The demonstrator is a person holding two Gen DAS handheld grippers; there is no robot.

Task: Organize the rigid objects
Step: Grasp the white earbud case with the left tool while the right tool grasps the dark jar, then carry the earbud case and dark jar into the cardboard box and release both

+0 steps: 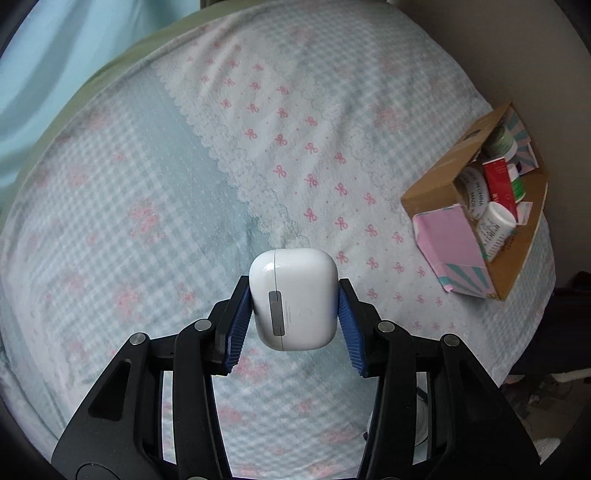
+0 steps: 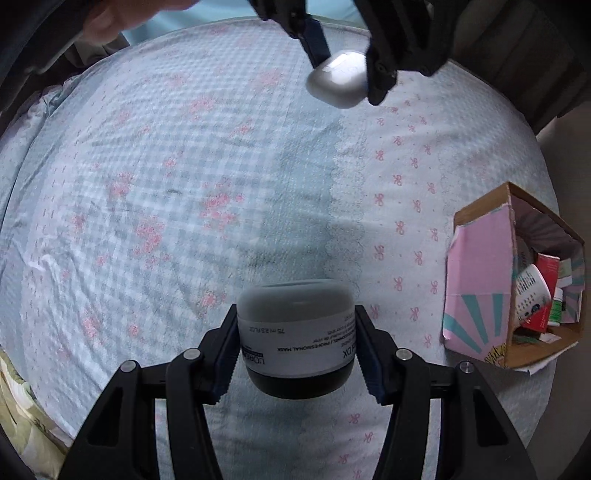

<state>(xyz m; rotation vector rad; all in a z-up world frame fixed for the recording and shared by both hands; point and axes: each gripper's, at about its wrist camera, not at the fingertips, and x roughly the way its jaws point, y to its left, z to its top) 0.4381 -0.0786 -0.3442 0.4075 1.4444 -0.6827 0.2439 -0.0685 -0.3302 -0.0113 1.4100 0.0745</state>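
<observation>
Blue pads (image 1: 236, 325) of the left gripper (image 1: 293, 321) pinch a white earbud case (image 1: 293, 299) from both sides, up in the air over the bed. The case is tipped on its side, so its lid seam and grey hinge run straight up and down in the left wrist view, and its long way runs up and down too. In the right wrist view the same case (image 2: 338, 79) shows at the top, blurry, with part of it hidden behind a black finger.

The right gripper (image 2: 295, 350) squeezes a small hair mask jar (image 2: 295, 332) between its pads. The jar is also off the bed. Its black lid points toward the camera and its grey bottom points away, so the words on the white label look upside down. Some of the words are hidden by the pads.

Below both lies a bedsheet (image 1: 129, 192) with blue checks and pink bows.

Farther off, by the right edge of the bed, sits an open cardboard box (image 1: 443, 181) with pink inside flaps. It is packed with jars, a white bottle and a red carton, but they are small and hard to read. A hand (image 2: 110, 18) is cut off at the top left.
</observation>
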